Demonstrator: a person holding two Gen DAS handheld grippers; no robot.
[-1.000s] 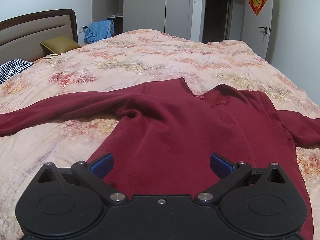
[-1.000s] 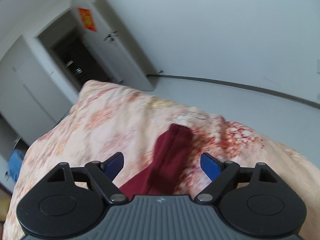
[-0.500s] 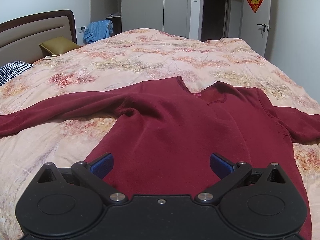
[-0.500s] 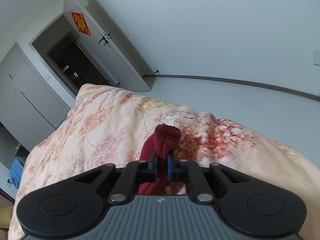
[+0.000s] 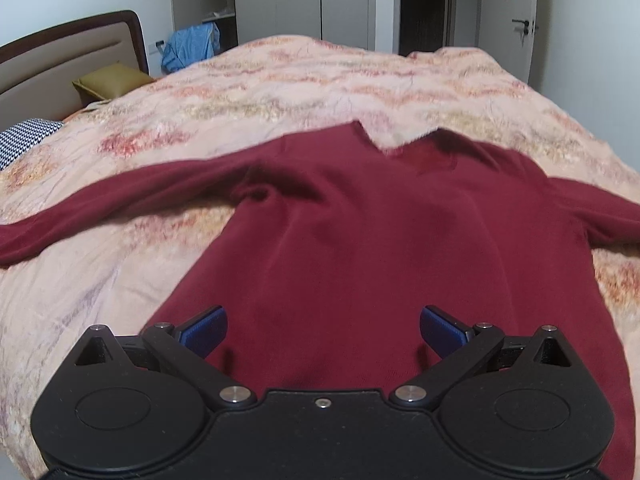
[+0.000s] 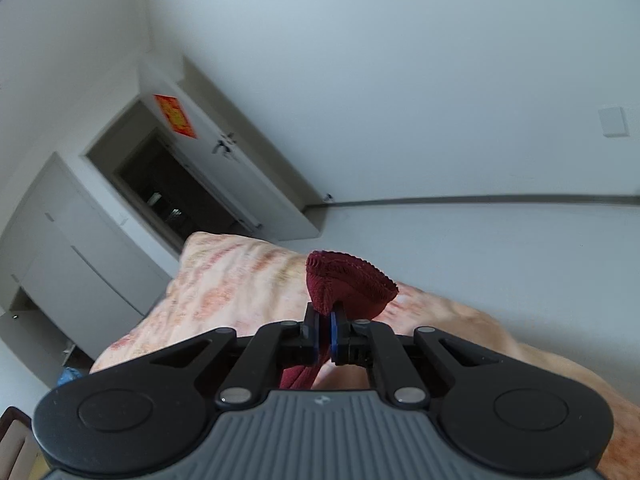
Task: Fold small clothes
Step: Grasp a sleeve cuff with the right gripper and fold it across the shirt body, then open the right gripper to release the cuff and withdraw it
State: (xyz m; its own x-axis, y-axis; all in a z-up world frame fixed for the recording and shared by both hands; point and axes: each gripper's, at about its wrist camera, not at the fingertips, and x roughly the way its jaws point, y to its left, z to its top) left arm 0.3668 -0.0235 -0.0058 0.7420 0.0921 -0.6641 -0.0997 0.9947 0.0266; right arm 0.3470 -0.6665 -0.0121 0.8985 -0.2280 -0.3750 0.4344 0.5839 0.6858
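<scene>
On the bed (image 5: 280,92), dark red sweater (image 5: 360,240) spread flat. Right gripper (image 6: 324,334) jaws closed on sleeve cuff (image 6: 348,284); left gripper (image 5: 323,330) jaws wide open above hem. Best to carry sleeve slowly across chest, without dragging body.

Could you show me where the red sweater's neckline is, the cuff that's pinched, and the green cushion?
sweater neckline (image 5: 404,148), left wrist view, notch of the collar.
sleeve cuff (image 6: 348,280), right wrist view, ribbed end above the shut fingers.
green cushion (image 5: 112,80), left wrist view, its top face.

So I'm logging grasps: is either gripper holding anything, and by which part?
The right gripper is shut on the red sweater, pinching its sleeve cuff. The left gripper is open, holding nothing.
</scene>
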